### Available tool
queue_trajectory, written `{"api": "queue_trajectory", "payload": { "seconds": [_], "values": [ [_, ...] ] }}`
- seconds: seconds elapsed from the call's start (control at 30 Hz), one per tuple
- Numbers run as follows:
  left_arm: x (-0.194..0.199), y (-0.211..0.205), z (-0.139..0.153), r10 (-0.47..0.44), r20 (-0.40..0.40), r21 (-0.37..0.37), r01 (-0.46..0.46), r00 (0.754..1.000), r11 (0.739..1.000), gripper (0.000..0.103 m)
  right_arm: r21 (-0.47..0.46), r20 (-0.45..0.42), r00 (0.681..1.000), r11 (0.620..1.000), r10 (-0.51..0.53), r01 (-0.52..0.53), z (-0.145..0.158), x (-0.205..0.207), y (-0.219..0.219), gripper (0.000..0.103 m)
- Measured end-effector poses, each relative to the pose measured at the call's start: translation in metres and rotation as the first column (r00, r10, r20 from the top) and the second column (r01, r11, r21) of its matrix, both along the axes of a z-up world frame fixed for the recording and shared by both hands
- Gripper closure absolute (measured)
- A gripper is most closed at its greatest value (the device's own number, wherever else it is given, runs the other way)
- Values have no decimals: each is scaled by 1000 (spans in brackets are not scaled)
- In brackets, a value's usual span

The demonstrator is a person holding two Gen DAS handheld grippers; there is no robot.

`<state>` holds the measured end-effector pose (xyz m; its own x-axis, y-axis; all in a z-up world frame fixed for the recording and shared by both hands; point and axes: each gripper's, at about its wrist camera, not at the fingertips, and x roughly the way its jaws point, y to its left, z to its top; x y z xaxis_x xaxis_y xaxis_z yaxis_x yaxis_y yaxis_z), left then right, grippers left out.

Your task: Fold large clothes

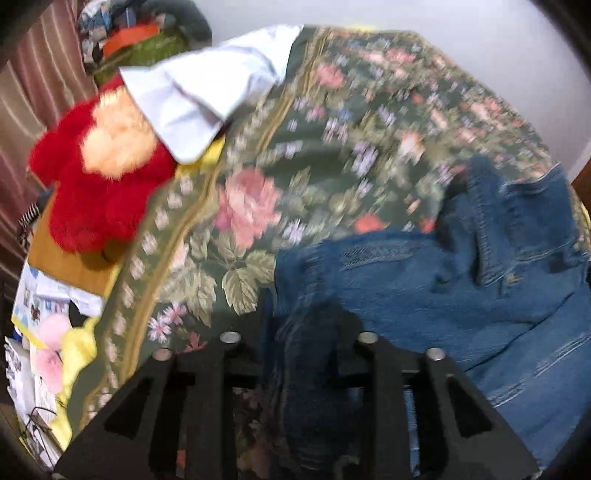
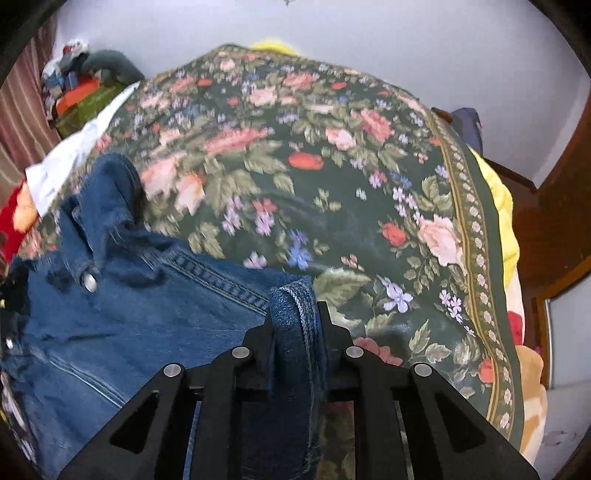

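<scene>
Right claw (image 2: 295, 317) pinched tight on a rolled hem of the jeans (image 2: 122, 306). Left claw (image 1: 299, 332) narrowly parted, a dark denim fold clamped between. Jeans lie on the floral bedspread (image 2: 332, 206); beside it, red plush toy (image 1: 99, 206), white cloth (image 1: 207, 92), pale wall (image 2: 369, 33) behind.

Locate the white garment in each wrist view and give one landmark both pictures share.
Left wrist view: the white garment lies upper left, on the edge of the floral bedspread, just above the red plush toy.
Right wrist view: the white garment shows at the left edge, above the denim jeans.
Shared landmark: the floral bedspread under the jeans.
</scene>
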<state>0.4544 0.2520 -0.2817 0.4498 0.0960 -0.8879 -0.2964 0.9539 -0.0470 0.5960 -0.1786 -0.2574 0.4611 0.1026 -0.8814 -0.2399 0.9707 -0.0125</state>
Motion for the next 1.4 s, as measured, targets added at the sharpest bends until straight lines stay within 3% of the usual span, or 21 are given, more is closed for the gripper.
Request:
{"api": "queue_trajectory", "payload": {
  "seconds": [0.2, 0.27, 0.3, 0.37, 0.47, 0.63, 0.77, 0.9, 1.07, 1.2, 1.4],
  "values": [
    [-8, -12, -3, -36, 19, 70, 35, 999, 997, 69, -17, -22, 999, 999, 41, -41, -4, -8, -11, 81],
    [-9, -15, -2, -37, 7, 91, 36, 999, 995, 68, -65, -9, 1000, 997, 29, -29, -2, -12, -12, 59],
    [-8, -13, -2, -34, 1, 92, 34, 999, 995, 67, -122, 18, 1000, 993, 5, -3, -1, -15, -13, 36],
    [-10, -13, 2, -32, -13, 99, 33, 999, 995, 63, -174, 74, 997, 984, -16, 28, 3, -20, -17, 19],
    [-16, -16, 12, -32, -30, 143, 36, 999, 989, 51, -125, 56, 998, 991, -32, 39, 12, -24, -29, 19],
    [-41, -22, 49, -50, 7, 186, 48, 999, 981, 50, -63, 87, 996, 997, -34, 40, 48, -49, -36, 19],
    [-68, -30, 89, -58, 82, 187, 42, 995, 981, 50, -48, 151, 988, 999, -7, 15, 88, -82, -34, 19],
    [-103, -42, 132, -77, 172, 182, 45, 982, 982, 43, 4, 193, 981, 1000, 25, -27, 125, -119, -34, 18],
    [-143, -59, 167, -103, 253, 181, 58, 962, 982, 34, 62, 244, 968, 996, 53, -70, 160, -170, -31, 5],
    [-177, -66, 179, -111, 294, 177, 60, 949, 982, 19, 110, 243, 968, 990, 55, -83, 173, -205, -30, 0],
    [-220, -64, 166, -100, 281, 125, 67, 954, 990, 12, 165, 163, 985, 983, 53, -80, 159, -244, -39, 0]
  ]
}}
